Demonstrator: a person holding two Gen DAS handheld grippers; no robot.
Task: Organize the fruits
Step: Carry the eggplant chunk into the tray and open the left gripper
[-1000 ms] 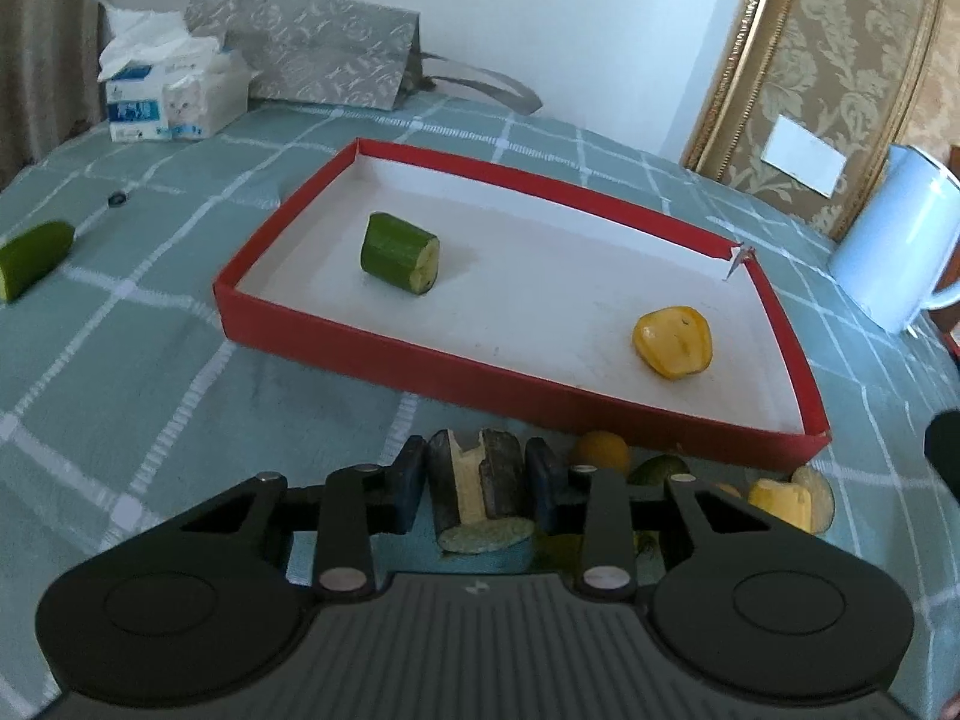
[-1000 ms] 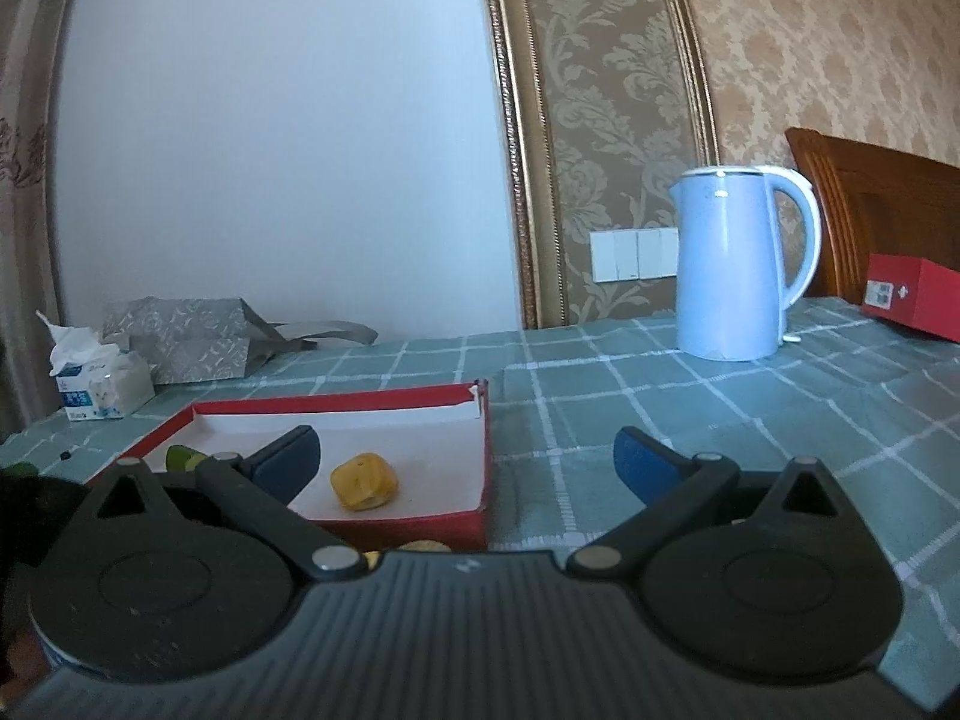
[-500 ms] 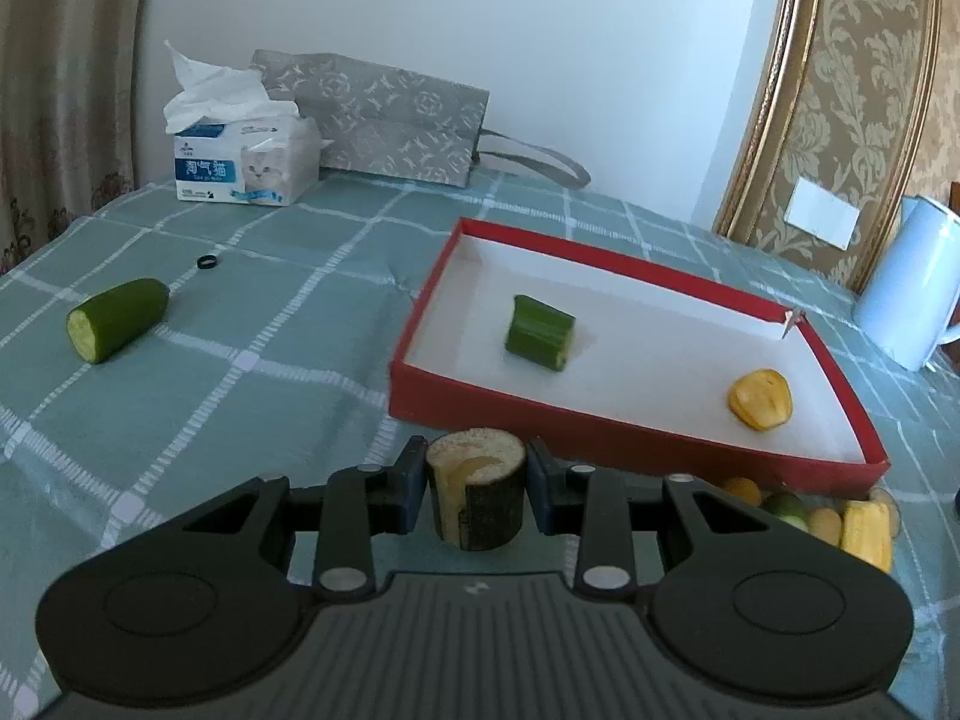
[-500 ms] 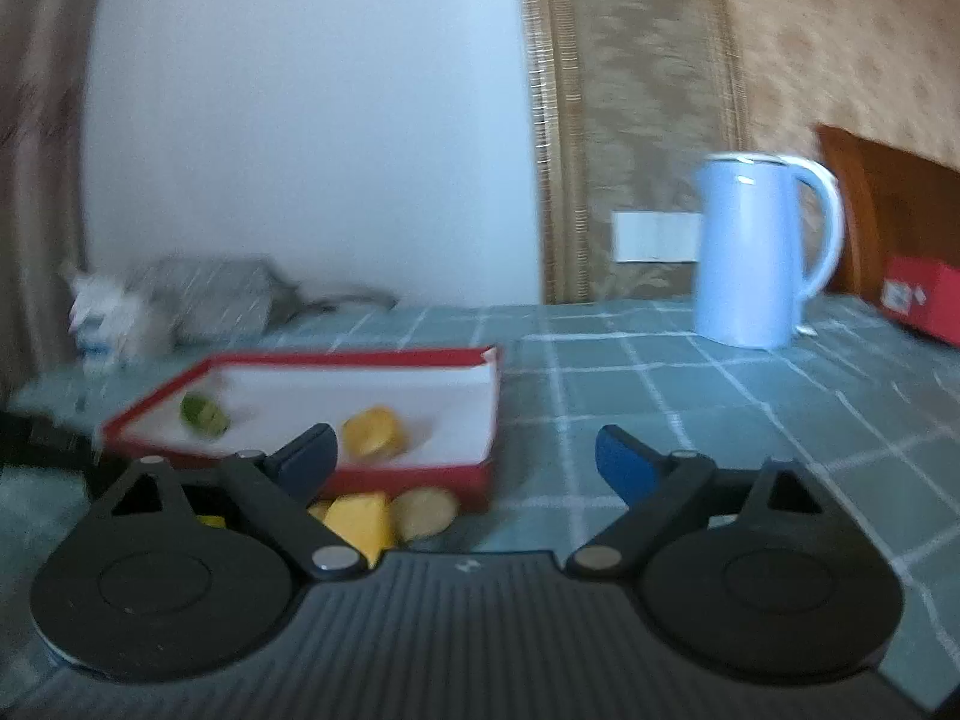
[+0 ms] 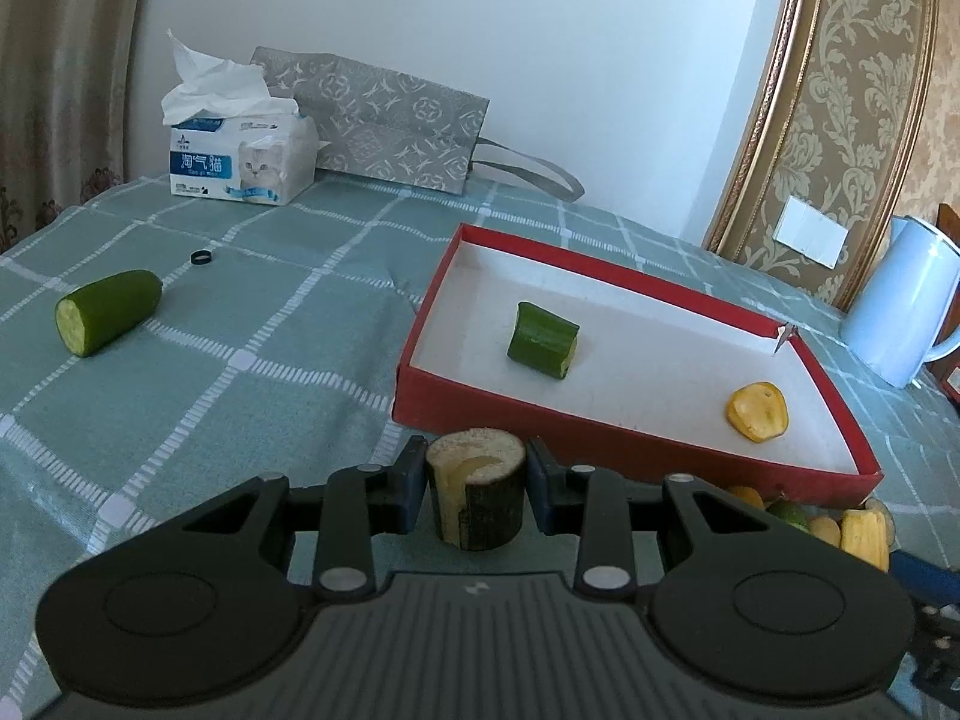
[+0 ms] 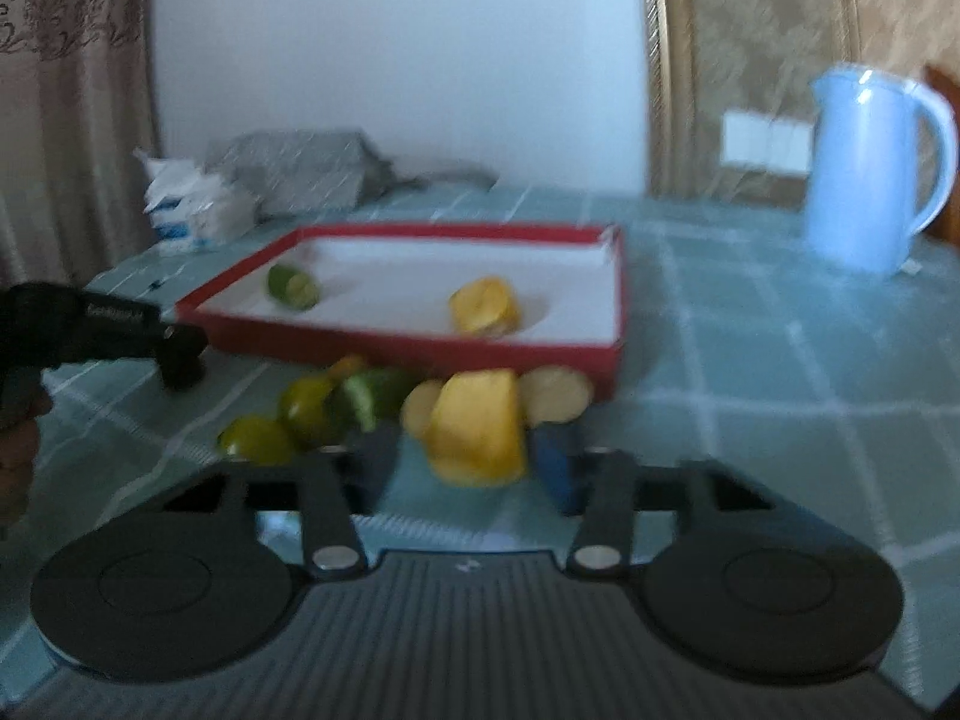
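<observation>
My left gripper (image 5: 475,483) is shut on a dark-skinned cucumber piece (image 5: 476,495) and holds it upright above the cloth, just before the red tray (image 5: 600,444). The tray holds a green cucumber piece (image 5: 543,340) and a yellow fruit piece (image 5: 757,411). My right gripper (image 6: 465,459) is open, its fingers on either side of a yellow fruit chunk (image 6: 477,426) in a pile of green and yellow pieces (image 6: 336,408) in front of the tray (image 6: 420,348). The right wrist view is blurred.
Another cucumber half (image 5: 108,311) lies on the checked cloth at the left, near a small black ring (image 5: 202,256). A tissue box (image 5: 240,165) and a grey bag (image 5: 390,120) stand at the back. A blue kettle (image 5: 900,312) stands right of the tray.
My left gripper has lifted the cucumber piece off the pile and drawn back to the left. My right gripper has dropped to the pile and narrowed around the yellow chunk.
</observation>
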